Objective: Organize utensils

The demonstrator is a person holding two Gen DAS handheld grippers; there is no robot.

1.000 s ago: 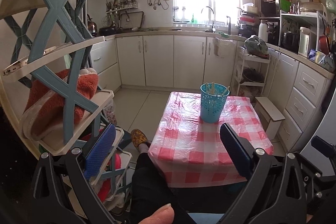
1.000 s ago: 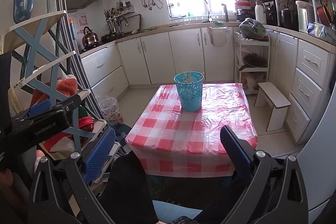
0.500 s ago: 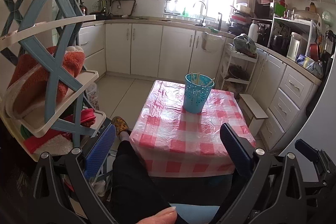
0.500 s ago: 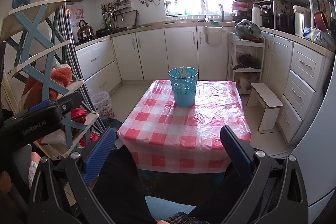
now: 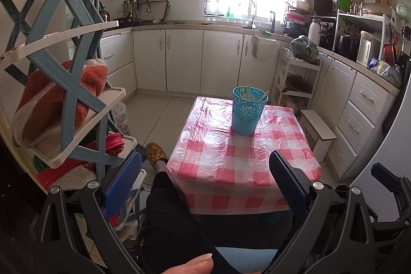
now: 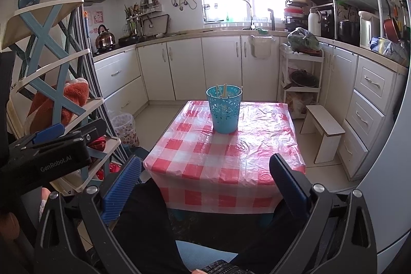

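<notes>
Turquoise plastic, pierced with a floral pattern, forms the cup (image 5: 247, 111) that already holds a few pale sticks, seemingly chopsticks (image 5: 246, 92), standing upright. It sits toward the far side of the counter (image 5: 231, 166), ahead of both tongs and well apart from them, slightly right of centre between the left tongs (image 5: 203, 168) and just left of centre between the right tongs (image 6: 205, 168). Both tongs stand wide apart and grip nothing. Nothing loose lies on the red-and-white checked cloth that I can see, so the sorting looks essentially done; at most, nothing remains here but to draw away. The only clear writing is "GenRobot.AI" in pale letters on the black body of the left device, seen at the left of the right wrist view. A pink sheet with red characters (image 6: 95, 17) hangs on the far wall left of the kettle (image 6: 104, 37), too small to read.
</notes>
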